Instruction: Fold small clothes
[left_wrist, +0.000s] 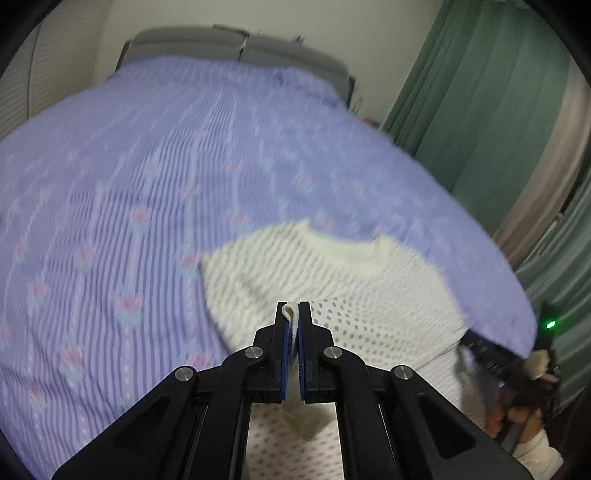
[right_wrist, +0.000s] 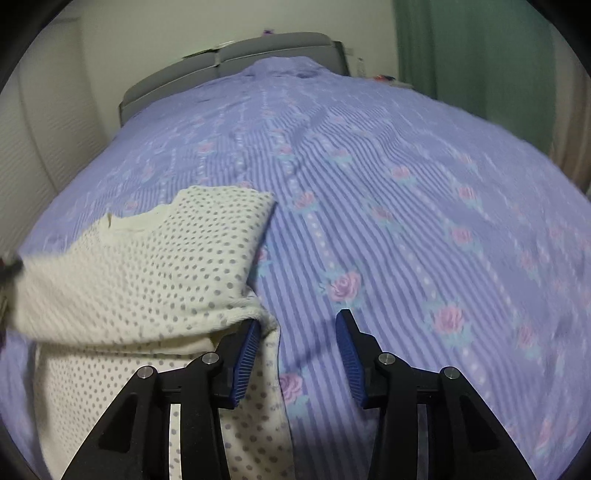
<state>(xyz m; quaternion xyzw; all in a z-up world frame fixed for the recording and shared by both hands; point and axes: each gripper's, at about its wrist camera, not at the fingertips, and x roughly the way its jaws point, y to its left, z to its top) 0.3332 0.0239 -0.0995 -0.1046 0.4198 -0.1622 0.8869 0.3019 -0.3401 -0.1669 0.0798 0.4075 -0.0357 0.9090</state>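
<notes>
**A:** Where was the shirt (left_wrist: 332, 280) at that point?

**B:** It lay on the bed (left_wrist: 129, 192), on the purple striped cover with roses, toward the near edge. In the left wrist view it filled the area from 12 to 4 o'clock of the left gripper (left_wrist: 293, 314), collar at about 1 o'clock. It was cream with grey dots.

**A:** And the grippers?

**B:** The left gripper was clamped tight on a ribbed edge of the shirt, probably a cuff or hem; a fold of cloth poked out between the blue pads (left_wrist: 286, 350). The right gripper (right_wrist: 301, 323) stood with its jaws apart and held nothing. Its left pad (right_wrist: 245, 354) touched the shirt's right edge, while only bedcover lay between the jaws.

**A:** So what would doing the step well have asked for?

**B:** I judged the fold was just starting. The left gripper needed to carry its edge across toward the far side without tugging the body of the shirt along the cover. The right gripper looked badly placed to pinch; it would have needed to shift toward 9 o'clock so the cloth sat between the pads before closing.

**A:** Any risk?

**B:** The knit looked soft and stretchy, so a one-sided pull could have skewed the fold.
</notes>
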